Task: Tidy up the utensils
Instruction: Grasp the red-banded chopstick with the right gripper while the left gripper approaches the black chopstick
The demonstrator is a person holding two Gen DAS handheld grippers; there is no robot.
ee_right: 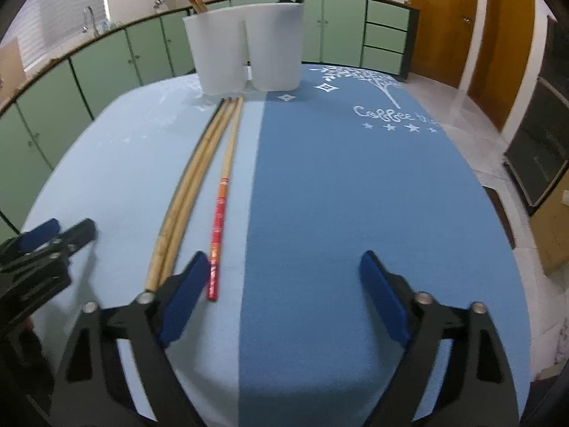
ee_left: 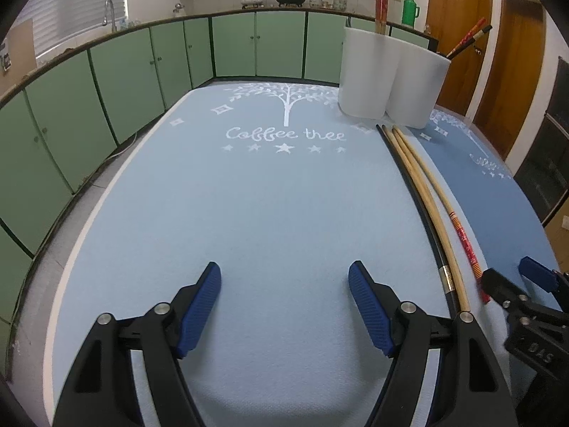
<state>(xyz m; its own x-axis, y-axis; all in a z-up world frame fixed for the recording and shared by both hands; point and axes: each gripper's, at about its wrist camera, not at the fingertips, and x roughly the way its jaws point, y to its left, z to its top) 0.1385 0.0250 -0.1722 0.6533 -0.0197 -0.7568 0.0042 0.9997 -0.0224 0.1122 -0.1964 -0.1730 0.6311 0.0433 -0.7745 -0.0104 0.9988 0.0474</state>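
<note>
Three loose chopsticks lie side by side on the light blue mat: a black one [ee_left: 432,235], a plain wooden one [ee_left: 428,210] and a wooden one with a red end [ee_left: 462,235]. They also show in the right wrist view, the red-ended one [ee_right: 217,238] beside tan ones [ee_right: 185,206]. A white two-compartment holder [ee_left: 391,74] [ee_right: 245,53] stands at their far tips with chopsticks inside. My left gripper [ee_left: 284,306] is open and empty, left of the chopsticks. My right gripper [ee_right: 284,299] is open and empty, its left finger [ee_right: 185,299] beside the red end.
A light blue mat [ee_left: 249,213] and a darker blue mat [ee_right: 355,195] cover the table. Green kitchen cabinets [ee_left: 142,64] curve behind, with pots and a green thermos [ee_left: 409,10] on the counter. Wooden doors [ee_right: 444,17] stand at the right.
</note>
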